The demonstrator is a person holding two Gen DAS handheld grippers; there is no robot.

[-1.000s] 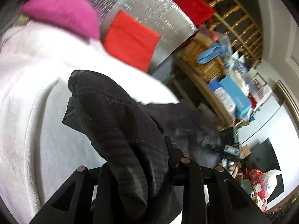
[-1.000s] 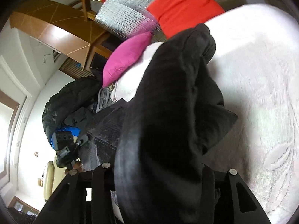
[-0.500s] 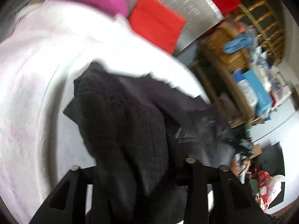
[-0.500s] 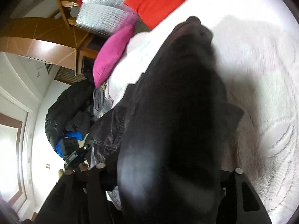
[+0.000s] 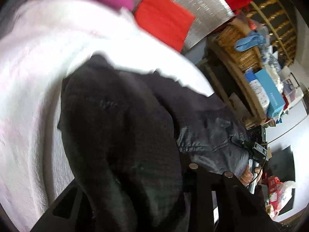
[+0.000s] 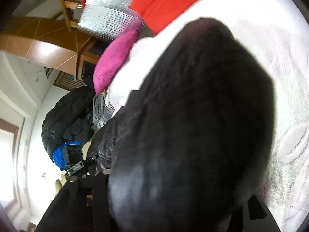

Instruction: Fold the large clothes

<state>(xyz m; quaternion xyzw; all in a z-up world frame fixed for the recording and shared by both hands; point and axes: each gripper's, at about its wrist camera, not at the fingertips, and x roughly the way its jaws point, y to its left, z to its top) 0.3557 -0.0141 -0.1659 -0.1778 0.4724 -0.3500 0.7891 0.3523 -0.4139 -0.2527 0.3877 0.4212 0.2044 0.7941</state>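
A large black garment (image 5: 119, 127) hangs bunched between both grippers above a white textured bedspread (image 5: 29, 77). My left gripper (image 5: 143, 197) is shut on one end of it; the cloth drapes over the fingers and hides them. My right gripper (image 6: 173, 203) is shut on the other end (image 6: 193, 125), and the cloth fills most of that view. A greyer lining part of the garment (image 5: 212, 135) stretches toward the other gripper, which shows at the right edge of the left wrist view (image 5: 256, 147).
A pink pillow (image 6: 114, 58) and a red pillow (image 5: 164, 17) lie at the head of the bed against a silver headboard (image 5: 202, 3). A wooden shelf with a wicker basket (image 5: 237, 48) and boxes stands to the right. A pile of dark clothes (image 6: 67, 119) lies left.
Both grippers have moved forward and lower over the bed with the garment. The cloth now fills more of each view, and the pillows have slid toward the top edge.
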